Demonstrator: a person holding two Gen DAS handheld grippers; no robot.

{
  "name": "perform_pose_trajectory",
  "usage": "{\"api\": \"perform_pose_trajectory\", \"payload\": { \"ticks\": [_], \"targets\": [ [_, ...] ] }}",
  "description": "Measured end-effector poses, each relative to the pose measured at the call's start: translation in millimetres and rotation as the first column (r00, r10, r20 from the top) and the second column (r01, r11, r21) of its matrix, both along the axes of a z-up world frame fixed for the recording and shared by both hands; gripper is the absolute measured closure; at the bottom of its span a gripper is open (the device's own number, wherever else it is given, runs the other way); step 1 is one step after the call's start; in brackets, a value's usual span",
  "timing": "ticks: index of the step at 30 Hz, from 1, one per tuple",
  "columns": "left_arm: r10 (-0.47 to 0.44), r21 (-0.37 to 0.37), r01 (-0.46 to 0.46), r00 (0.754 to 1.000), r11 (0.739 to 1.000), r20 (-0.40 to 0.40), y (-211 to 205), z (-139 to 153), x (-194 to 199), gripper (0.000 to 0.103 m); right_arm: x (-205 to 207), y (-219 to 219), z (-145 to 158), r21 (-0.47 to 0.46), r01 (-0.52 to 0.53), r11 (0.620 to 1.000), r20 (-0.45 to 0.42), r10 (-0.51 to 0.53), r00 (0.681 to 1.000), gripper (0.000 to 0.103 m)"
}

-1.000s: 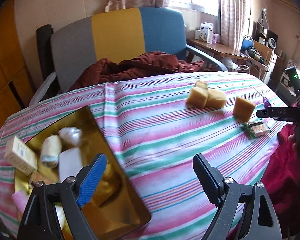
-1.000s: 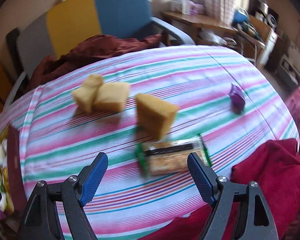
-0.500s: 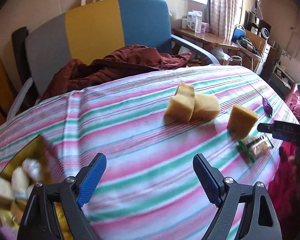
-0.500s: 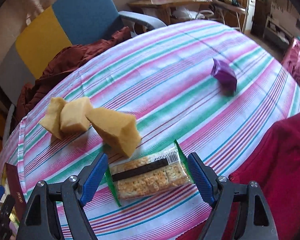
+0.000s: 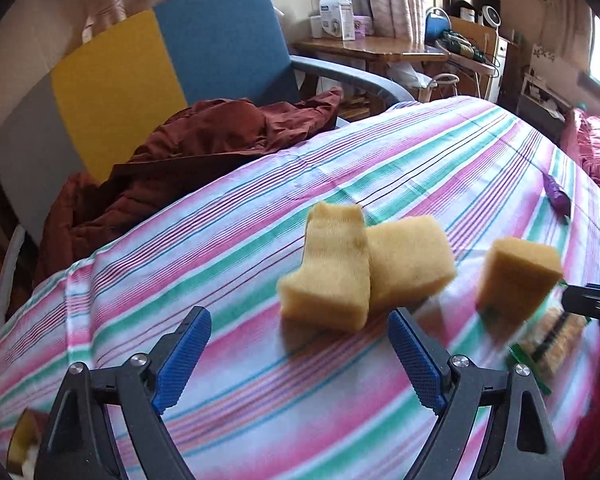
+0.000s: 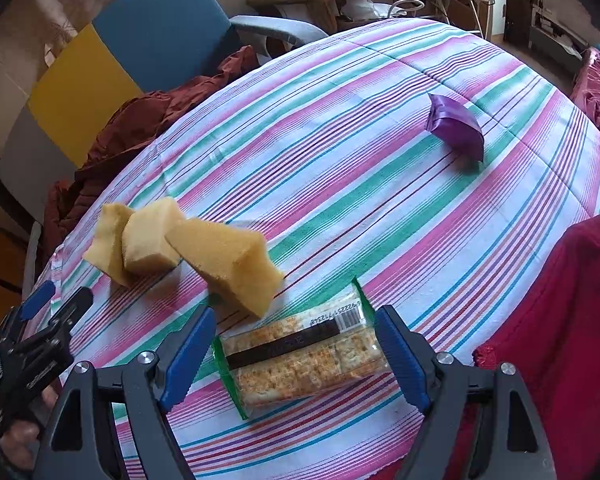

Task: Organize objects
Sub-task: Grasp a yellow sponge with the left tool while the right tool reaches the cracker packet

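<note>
R gripper [image 6: 294, 344] jaws wide, straddling cracker pack [image 6: 300, 354]

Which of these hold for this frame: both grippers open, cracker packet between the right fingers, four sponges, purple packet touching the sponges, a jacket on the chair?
1. Both grippers are open. True: the left gripper and the right gripper each show a wide gap, holding nothing.
2. The cracker packet lies between the right gripper's fingers. True.
3. Four sponges lie on the striped tablecloth. False: three show, two touching sponges and a separate sponge.
4. The purple packet touches the sponges. False: it lies well apart.
5. A dark red jacket lies on the chair. True.
</note>
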State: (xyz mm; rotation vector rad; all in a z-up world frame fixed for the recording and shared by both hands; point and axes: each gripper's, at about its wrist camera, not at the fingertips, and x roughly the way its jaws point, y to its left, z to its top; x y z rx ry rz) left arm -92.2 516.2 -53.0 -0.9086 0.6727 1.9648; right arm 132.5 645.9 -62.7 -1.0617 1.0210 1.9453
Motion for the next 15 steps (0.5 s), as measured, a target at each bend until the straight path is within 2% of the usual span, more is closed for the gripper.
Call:
{"api": "perform_pose_trajectory", "payload": {
  "ticks": [7, 10, 11, 12, 15],
  "targets": [
    [-0.025, 0.015, 0.024, 0.998, 1.000, 0.049, 24, -17, -15, 0.015, 4, 11, -11, -0.049, 0.045, 0.998, 0.013, -0.045, 0.999, 0.020],
    [-0.033, 0.039, 0.028, 0.989, 0.999, 0.142, 21, -23, -21, 0.034, -3, 10, -17, -0.063, 0.022, 0.998, 0.041, -0.020, 0.999, 0.020],
    [-0.035, 0.054, 0.025, 0.982, 0.998, 0.185, 18, -24, -23, 0.046, -4, 9, -19, -0.065, 0.015, 0.998, 0.049, -0.012, 0.999, 0.020],
    [-0.028, 0.058, 0.016, 0.978, 0.998, 0.207, 15, -24, -23, 0.050, -7, 9, -20, -0.068, 0.006, 0.998, 0.060, -0.002, 0.998, 0.020],
    [-0.007, 0.070, -0.010, 0.971, 0.997, 0.238, -2, -22, -20, 0.053, -13, 5, -25, -0.098, -0.040, 0.994, 0.057, 0.046, 0.997, 0.017]
  ]
}}
